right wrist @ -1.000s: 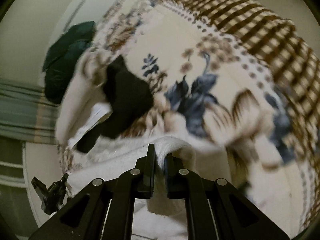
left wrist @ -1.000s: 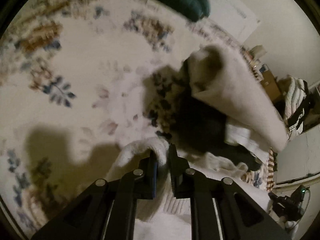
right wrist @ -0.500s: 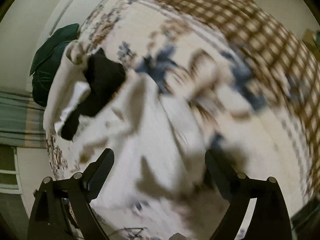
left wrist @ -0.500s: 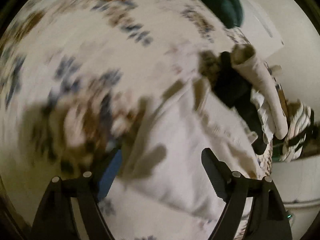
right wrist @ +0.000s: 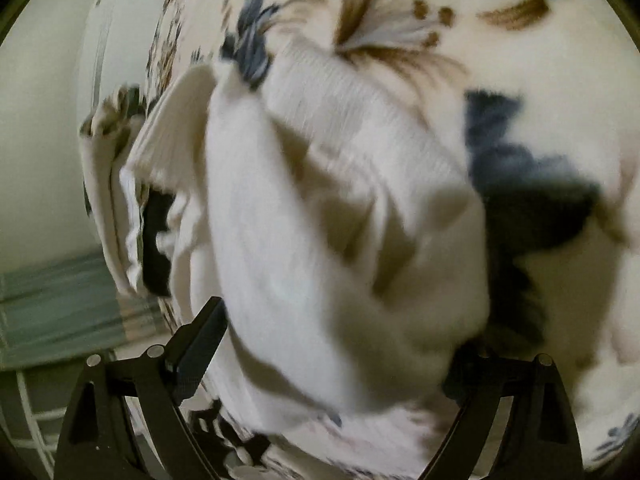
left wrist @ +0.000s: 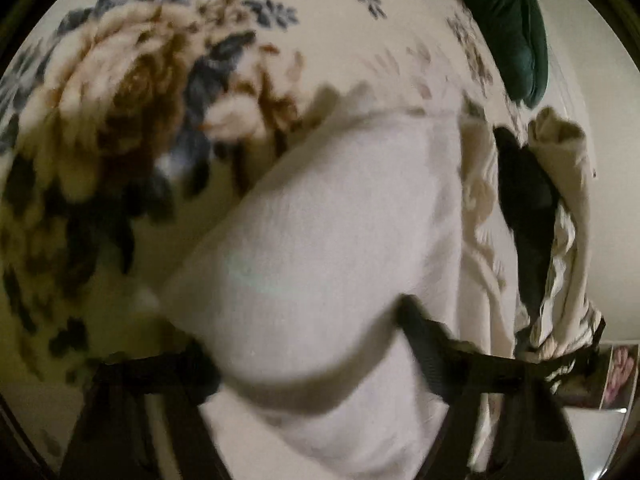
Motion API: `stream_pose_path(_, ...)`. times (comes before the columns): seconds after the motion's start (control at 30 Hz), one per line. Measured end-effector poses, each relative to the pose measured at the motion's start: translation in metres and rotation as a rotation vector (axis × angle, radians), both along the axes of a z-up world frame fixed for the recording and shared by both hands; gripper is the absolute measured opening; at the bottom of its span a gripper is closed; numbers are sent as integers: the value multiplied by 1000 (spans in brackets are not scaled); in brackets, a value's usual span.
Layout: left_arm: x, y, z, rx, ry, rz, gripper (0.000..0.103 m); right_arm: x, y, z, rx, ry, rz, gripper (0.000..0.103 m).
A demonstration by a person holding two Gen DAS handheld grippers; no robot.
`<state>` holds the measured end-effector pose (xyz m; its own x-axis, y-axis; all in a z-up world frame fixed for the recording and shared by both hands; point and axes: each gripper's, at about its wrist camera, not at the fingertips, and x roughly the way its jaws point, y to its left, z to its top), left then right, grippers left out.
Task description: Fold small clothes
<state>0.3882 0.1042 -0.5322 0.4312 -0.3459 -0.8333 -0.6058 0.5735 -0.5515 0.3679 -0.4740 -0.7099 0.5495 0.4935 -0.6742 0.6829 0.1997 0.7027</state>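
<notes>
The left gripper (left wrist: 308,344) has its jaws spread wide, with nothing pinched between them; the white garment (left wrist: 332,232) bulges up in the gap, close under the camera. The right gripper (right wrist: 336,344) is likewise spread wide, its jaws standing either side of the same garment (right wrist: 320,216), whose ribbed edge (right wrist: 344,96) shows at the far end (both views are blurred). The garment lies folded over on a floral blanket (left wrist: 132,92) with brown and blue flowers. Just beyond it sits a pile (left wrist: 560,208) of cream and black clothes, touching or nearly touching its far side. A dark green cushion (left wrist: 508,24) lies further off on the blanket's edge, near a pale wall (left wrist: 600,112).
</notes>
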Motion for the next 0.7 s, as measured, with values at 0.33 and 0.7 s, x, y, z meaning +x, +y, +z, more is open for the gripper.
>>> stream_pose_path(0.33,-65,6,60,109,-77,-134,18,-43,-3,34,-60,21,63,26)
stream_pose_path(0.7,-131,26,22,8,68,-147,28,-156,-33,8,28,209,63,42)
